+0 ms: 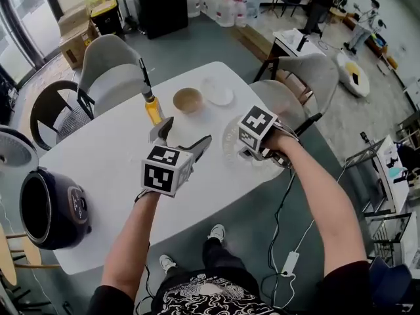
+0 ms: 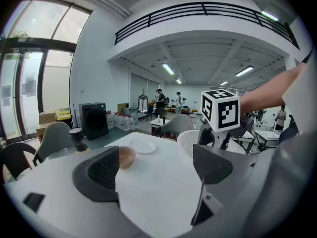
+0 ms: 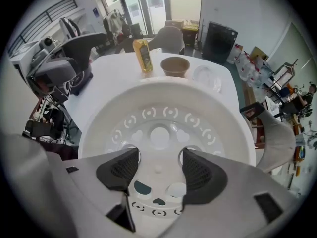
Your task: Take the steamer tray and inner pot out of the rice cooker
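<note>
- A white oval tabletop (image 1: 105, 169) carries everything.
- A dark round rice cooker (image 1: 49, 209) stands at its left corner.
- A white perforated plastic steamer tray (image 3: 163, 90) is at the tabletop's right side, well apart from the cooker.
- The right gripper (image 3: 158, 168) points down, jaws clenched on the tray's strip between two holes.
- The left gripper (image 2: 156, 170) hovers alongside, jaws released, empty.
- A small brown bowl (image 1: 188, 100) sits beyond.

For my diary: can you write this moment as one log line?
left gripper: open, empty | right gripper: grips tray | cooker: at table edge
</note>
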`<action>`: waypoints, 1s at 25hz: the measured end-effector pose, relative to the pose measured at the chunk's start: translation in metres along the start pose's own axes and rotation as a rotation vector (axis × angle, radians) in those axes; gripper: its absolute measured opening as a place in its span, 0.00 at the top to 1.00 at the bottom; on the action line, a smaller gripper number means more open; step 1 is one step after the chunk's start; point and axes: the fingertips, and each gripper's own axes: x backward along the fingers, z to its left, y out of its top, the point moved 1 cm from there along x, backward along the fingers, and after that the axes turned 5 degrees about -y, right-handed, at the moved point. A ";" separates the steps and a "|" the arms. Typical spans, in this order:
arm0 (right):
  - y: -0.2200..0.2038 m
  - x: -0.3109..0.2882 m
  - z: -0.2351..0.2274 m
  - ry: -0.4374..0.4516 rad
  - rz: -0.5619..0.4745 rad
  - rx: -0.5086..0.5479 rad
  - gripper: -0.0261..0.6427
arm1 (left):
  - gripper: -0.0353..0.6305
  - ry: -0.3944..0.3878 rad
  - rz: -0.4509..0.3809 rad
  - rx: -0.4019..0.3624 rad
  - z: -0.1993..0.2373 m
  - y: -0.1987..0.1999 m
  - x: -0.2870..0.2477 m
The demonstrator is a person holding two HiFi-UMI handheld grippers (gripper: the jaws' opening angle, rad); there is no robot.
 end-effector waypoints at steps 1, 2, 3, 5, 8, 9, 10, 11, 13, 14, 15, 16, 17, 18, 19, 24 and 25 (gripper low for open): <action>0.001 -0.012 -0.012 0.005 0.001 0.004 0.52 | 0.26 0.003 0.011 0.007 0.001 -0.003 -0.014; 0.003 -0.022 -0.022 0.013 0.004 0.005 0.52 | 0.26 0.008 0.019 0.016 0.004 -0.006 -0.027; 0.004 -0.033 -0.032 0.021 0.009 0.007 0.52 | 0.26 0.015 0.023 0.026 0.007 -0.009 -0.039; 0.007 -0.052 -0.048 0.033 0.018 0.016 0.52 | 0.26 0.026 0.033 0.051 0.011 -0.016 -0.060; 0.008 -0.074 -0.072 0.040 0.016 0.039 0.52 | 0.26 0.037 0.068 0.075 0.008 -0.028 -0.086; 0.008 -0.079 -0.080 0.039 0.012 0.047 0.52 | 0.26 0.042 0.078 0.081 0.006 -0.030 -0.094; 0.010 -0.083 -0.088 0.037 0.007 0.054 0.52 | 0.26 0.046 0.085 0.086 0.005 -0.030 -0.101; 0.012 -0.086 -0.096 0.036 0.002 0.061 0.52 | 0.26 0.051 0.091 0.090 0.005 -0.029 -0.109; 0.017 -0.094 -0.109 0.033 -0.006 0.070 0.52 | 0.26 0.057 0.101 0.093 0.007 -0.029 -0.123; 0.019 -0.098 -0.114 0.029 -0.006 0.075 0.52 | 0.26 0.061 0.106 0.095 0.009 -0.030 -0.128; 0.021 -0.102 -0.118 0.024 -0.006 0.080 0.52 | 0.26 0.064 0.111 0.098 0.010 -0.031 -0.133; 0.023 -0.106 -0.122 0.018 -0.006 0.085 0.52 | 0.26 0.066 0.115 0.101 0.011 -0.032 -0.137; 0.024 -0.109 -0.124 0.012 -0.007 0.087 0.52 | 0.26 0.068 0.120 0.105 0.012 -0.033 -0.141; 0.024 -0.112 -0.127 0.007 -0.008 0.088 0.52 | 0.26 0.068 0.125 0.108 0.012 -0.034 -0.144; 0.025 -0.115 -0.129 0.004 -0.008 0.088 0.52 | 0.26 0.068 0.129 0.110 0.013 -0.035 -0.146; 0.030 -0.123 -0.133 -0.009 -0.012 0.121 0.51 | 0.26 0.074 0.147 0.109 0.016 -0.039 -0.153; 0.030 -0.125 -0.133 -0.010 -0.007 0.128 0.51 | 0.26 0.076 0.146 0.111 0.017 -0.040 -0.153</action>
